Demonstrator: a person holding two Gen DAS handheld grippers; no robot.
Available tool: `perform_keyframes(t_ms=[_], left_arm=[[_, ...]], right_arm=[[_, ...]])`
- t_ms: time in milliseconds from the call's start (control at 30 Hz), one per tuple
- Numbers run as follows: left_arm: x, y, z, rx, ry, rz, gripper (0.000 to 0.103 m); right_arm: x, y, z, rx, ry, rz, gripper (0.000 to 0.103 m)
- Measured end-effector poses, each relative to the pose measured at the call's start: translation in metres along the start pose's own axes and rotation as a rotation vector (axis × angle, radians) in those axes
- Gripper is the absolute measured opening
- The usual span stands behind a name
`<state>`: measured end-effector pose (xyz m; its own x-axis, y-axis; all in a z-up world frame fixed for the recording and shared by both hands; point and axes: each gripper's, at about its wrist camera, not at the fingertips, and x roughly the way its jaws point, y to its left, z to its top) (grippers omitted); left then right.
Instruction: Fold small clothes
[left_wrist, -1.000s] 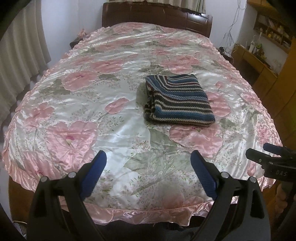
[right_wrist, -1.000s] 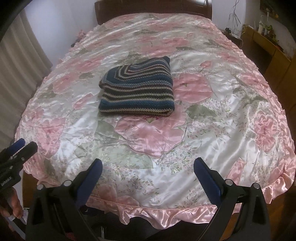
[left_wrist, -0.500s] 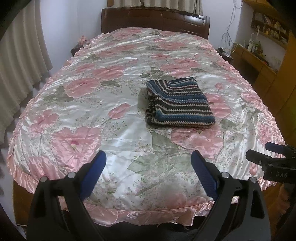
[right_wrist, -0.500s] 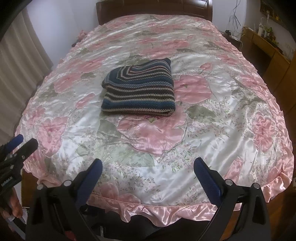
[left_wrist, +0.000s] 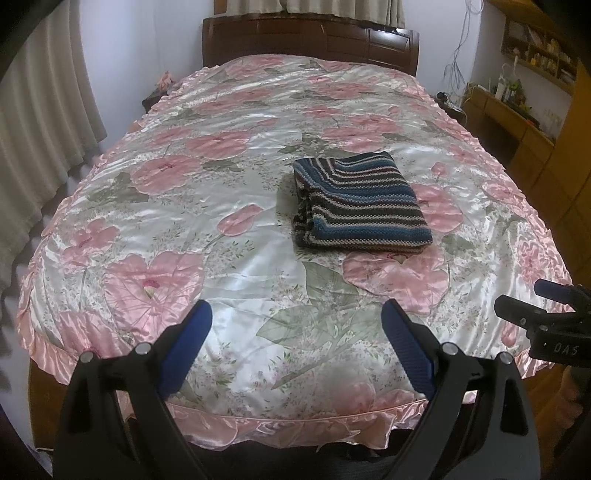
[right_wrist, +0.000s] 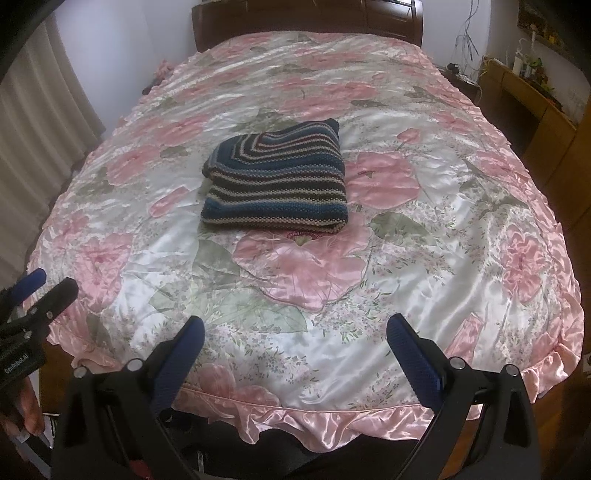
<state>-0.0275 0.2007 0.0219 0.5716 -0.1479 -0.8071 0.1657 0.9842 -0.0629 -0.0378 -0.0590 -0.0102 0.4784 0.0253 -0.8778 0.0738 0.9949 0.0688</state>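
A striped knit garment (left_wrist: 360, 205) in blue, black and cream lies folded into a neat rectangle near the middle of the bed (left_wrist: 236, 273); the right wrist view shows the garment (right_wrist: 277, 186) too. My left gripper (left_wrist: 297, 315) hangs open above the bed's foot edge, well short of the garment, nothing between its blue pads. My right gripper (right_wrist: 295, 332) is open likewise, also back over the foot edge. Each gripper shows at the side of the other's view: the right gripper (left_wrist: 532, 302) and the left gripper (right_wrist: 44, 288).
The bed carries a shiny pink floral cover (right_wrist: 443, 229) with a ruffled hem. A dark wooden headboard (left_wrist: 310, 40) stands at the far end. Curtains (left_wrist: 40, 122) hang at the left; wooden cabinets and shelves (left_wrist: 524, 122) line the right wall.
Both grippers have drawn back and risen a little from the bed, so the headboard and more of the cover show. The folded garment has not moved. Both stay open.
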Motion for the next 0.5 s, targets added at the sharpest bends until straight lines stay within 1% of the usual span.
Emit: perform_keyframes(t_ms=[267,500], left_arm=[[0.0020,0.0044,-0.0011,0.001,0.003,0.000,0.092],[0.0032,0.0067,-0.0012,0.002,0.005,0.003,0.092]], right_arm=[[-0.0003,0.0075,-0.0015,-0.005,-0.001,-0.011,0.099],[0.0021,0.0060,-0.0007,0.012,0.014,-0.009,0.099]])
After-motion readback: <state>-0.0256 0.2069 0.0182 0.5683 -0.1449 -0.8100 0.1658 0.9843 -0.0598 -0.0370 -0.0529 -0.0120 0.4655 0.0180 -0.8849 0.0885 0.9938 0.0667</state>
